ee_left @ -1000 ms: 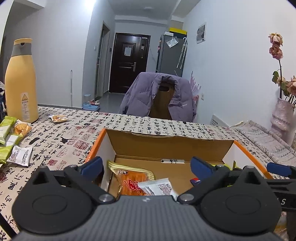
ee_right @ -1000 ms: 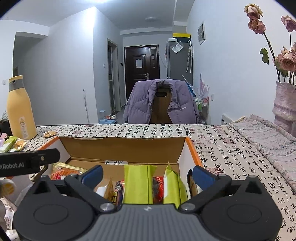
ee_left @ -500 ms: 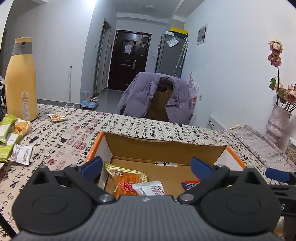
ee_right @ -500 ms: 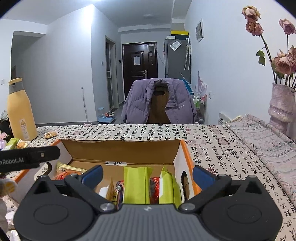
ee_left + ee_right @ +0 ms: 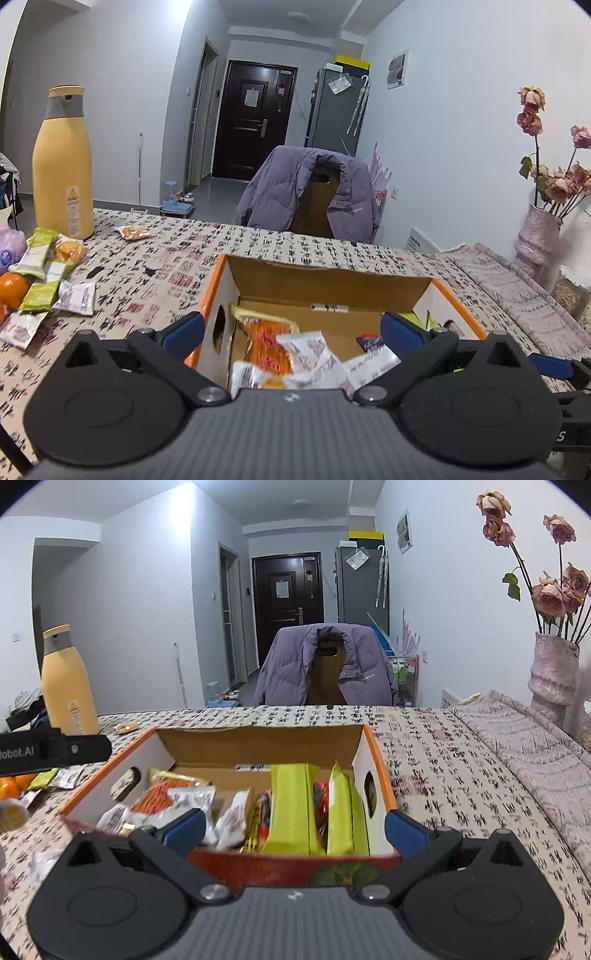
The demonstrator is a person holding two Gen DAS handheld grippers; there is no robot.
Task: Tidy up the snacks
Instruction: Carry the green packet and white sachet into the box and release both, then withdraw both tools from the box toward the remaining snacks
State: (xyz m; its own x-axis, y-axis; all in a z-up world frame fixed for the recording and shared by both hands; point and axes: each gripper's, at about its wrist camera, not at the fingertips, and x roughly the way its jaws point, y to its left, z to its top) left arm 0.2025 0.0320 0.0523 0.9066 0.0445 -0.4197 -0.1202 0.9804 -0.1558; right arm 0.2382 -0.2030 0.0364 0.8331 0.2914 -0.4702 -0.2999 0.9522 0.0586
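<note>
Left claw (image 5: pixel 291 332) spread, empty, over orange-rimmed box (image 5: pixel 212 291), right claw (image 5: pixel 293 827) likewise (near wall below), bare tablecloth (image 5: pixel 443 760) rightward

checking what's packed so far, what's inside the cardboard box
Inside the box: two green packets standing upright at the right, an orange packet and white packets at the left, red wrappers between. Whatever lies under them is covered, and the near corner is hidden by the hand-held gripper.

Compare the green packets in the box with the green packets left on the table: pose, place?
The green packets in the box stand upright on edge, packed side by side at its right end. The green packets on the table lie flat and loose, scattered among other snacks near the orange. Both share the same lime-green wrapper and long bar shape.
</note>
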